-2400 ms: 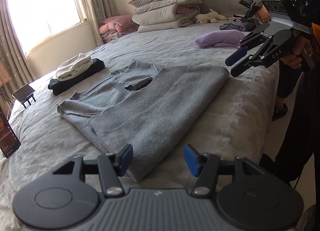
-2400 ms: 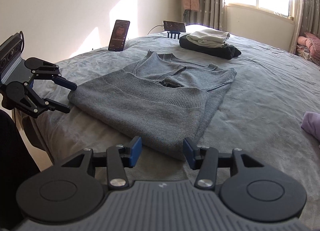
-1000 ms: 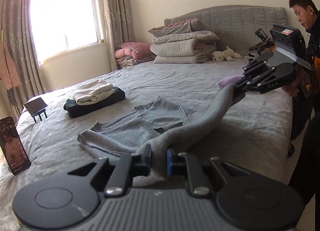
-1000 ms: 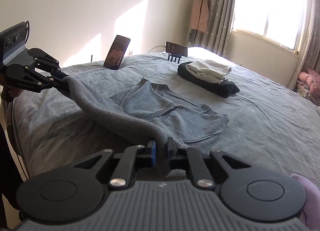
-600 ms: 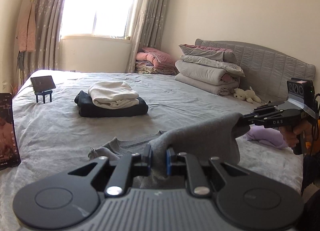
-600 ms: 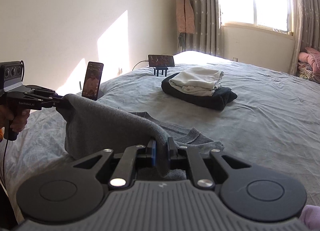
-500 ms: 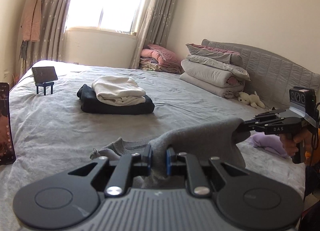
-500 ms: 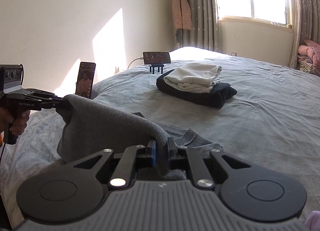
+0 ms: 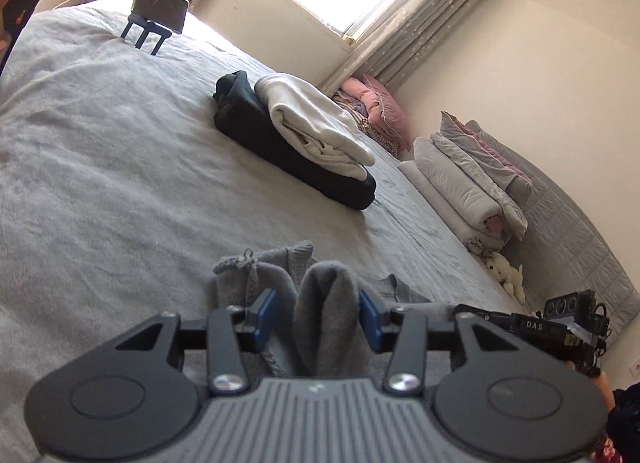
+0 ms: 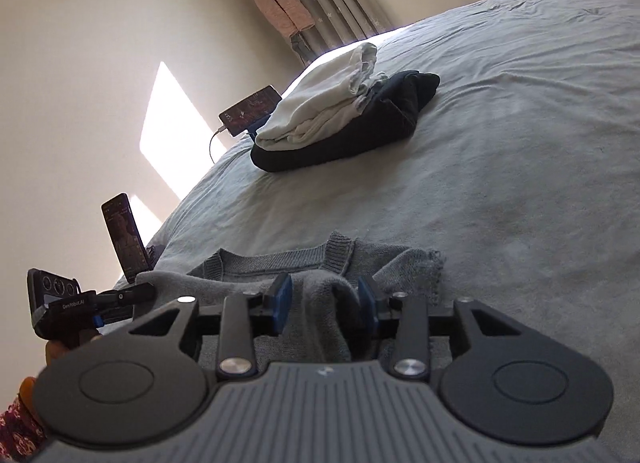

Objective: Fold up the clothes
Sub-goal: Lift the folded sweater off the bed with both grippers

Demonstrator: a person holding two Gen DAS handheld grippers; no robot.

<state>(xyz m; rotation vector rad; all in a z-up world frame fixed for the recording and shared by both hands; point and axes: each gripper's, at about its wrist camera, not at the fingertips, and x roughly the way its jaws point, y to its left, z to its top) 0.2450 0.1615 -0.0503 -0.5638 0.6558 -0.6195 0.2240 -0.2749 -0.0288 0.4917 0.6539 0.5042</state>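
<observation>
Left wrist view: left gripper (image 9: 316, 317) has its jaws apart w/ a hump of the grey sweater (image 9: 328, 303) standing loose between the blue pads, brushing the right pad, not pinched. Rest of the sweater lies straight ahead on the bed (image 9: 100, 183), neckline end furthest off. Right wrist view: right gripper (image 10: 325, 305) also parted, a fold of sweater (image 10: 320, 295) draped btwn the pads, against the right one. Long axis runs across, gripper to gripper; each sits at its own end, equally near.
</observation>
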